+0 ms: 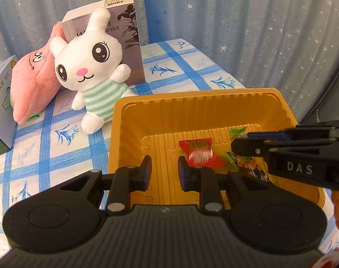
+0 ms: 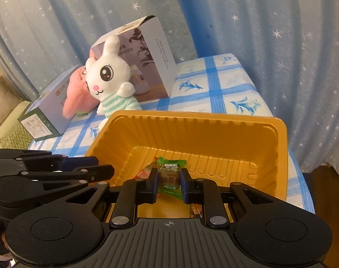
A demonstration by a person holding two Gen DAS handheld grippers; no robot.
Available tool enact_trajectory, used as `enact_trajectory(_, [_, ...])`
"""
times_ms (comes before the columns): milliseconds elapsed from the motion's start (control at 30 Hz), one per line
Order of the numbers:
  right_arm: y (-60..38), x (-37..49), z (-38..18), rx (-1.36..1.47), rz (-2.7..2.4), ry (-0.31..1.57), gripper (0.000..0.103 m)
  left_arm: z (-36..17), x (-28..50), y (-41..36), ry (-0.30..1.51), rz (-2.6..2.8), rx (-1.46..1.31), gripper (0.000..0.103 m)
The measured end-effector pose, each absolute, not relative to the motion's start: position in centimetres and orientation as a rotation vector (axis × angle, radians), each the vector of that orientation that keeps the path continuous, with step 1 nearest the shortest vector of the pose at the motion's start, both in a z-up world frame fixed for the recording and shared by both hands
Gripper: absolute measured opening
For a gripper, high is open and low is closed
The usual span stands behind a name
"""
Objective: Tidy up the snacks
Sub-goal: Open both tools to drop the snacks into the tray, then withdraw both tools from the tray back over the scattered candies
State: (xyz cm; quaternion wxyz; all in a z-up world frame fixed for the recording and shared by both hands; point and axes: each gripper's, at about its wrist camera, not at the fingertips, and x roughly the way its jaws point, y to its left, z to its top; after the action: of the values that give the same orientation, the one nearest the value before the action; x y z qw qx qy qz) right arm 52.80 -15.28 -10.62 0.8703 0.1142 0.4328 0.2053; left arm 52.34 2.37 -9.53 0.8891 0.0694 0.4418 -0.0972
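Observation:
A yellow plastic tray (image 1: 191,102) sits on the blue-checked tablecloth; it also shows in the right wrist view (image 2: 214,122). My left gripper (image 1: 164,169) is open and empty over the tray's near side. A red-wrapped snack (image 1: 199,153) lies blurred on the tray floor just beyond its right finger. My right gripper (image 2: 168,184) is over the tray with a green-wrapped candy (image 2: 169,174) between its fingers; in the left wrist view it reaches in from the right (image 1: 240,144). More wrapped candies (image 1: 249,165) lie under it.
A white plush bunny (image 1: 89,67) leans on a grey box (image 1: 129,35) behind the tray, beside a pink plush (image 1: 33,84) and a green-white box (image 1: 0,102). A starry blue curtain hangs behind. The table edge falls away on the right (image 2: 303,178).

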Motion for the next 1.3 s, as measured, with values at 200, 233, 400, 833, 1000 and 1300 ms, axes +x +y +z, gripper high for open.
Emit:
enact_trajectory(200, [-15.1, 52.7, -10.5, 0.239, 0.43, 0.884, 0.022, -9.2, 51.5, 2.4, 0.918, -0.206, 0.131, 0.023])
enact_trajectory(233, [-15.2, 52.5, -10.4, 0.239, 0.435, 0.886, 0.023, -9.1, 51.3, 2.4, 0.918, -0.208, 0.127, 0.023])
enact_trajectory(400, [-16.2, 50.8, -10.0, 0.236, 0.448, 0.882, 0.048, -8.6, 49.7, 2.7, 0.913, -0.22, 0.101, 0.024])
enact_trajectory(833, [-19.2, 45.5, -7.0, 0.23, 0.434, 0.843, 0.066, -6.2, 43.4, 4.8, 0.883, -0.206, 0.019, 0.029])
enact_trajectory(1000, [-19.9, 43.1, -5.9, 0.236, 0.426, 0.835, 0.071, -5.1, 40.4, 6.0, 0.866, -0.193, -0.005, 0.034])
enact_trajectory(1300, [-19.7, 37.6, -4.3, 0.212, 0.424, 0.829, 0.076, -3.4, 34.2, 8.8, 0.842, -0.161, -0.03, 0.035])
